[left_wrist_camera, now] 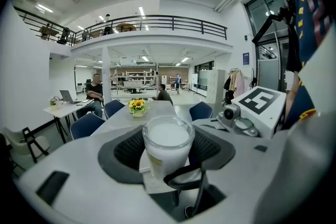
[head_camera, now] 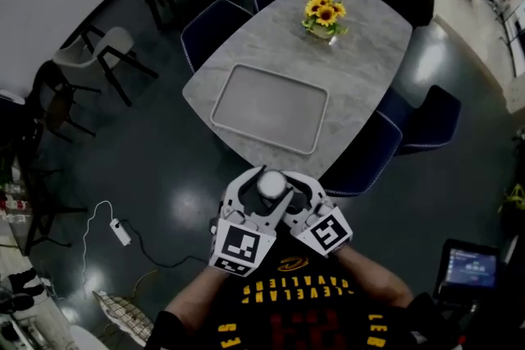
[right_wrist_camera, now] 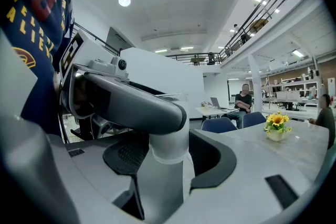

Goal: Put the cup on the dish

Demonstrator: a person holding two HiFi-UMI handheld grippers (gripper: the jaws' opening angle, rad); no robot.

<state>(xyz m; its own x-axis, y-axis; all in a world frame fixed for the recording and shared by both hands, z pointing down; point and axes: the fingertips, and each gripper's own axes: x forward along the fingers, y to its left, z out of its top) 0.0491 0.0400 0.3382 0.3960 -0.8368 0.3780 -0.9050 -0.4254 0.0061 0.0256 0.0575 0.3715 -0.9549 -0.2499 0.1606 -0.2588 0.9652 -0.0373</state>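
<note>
Holding the cup in the air, away from the dish

I am gripping the white frosted glass cup (head_camera: 271,183) with both tools close to my chest: my left gripper (left_wrist_camera: 167,155) is closing its dark pads on the two sides of the cup, and my right gripper (right_wrist_camera: 168,160) is also closing on it from the other side. The cup is standing upright between them, above the dark floor and near the table edge. The grey rectangular tray-like dish (head_camera: 269,108) is lying on the grey marble table (head_camera: 361,53), well apart from the cup, with a small pot of yellow sunflowers (head_camera: 324,15) behind it.
</note>
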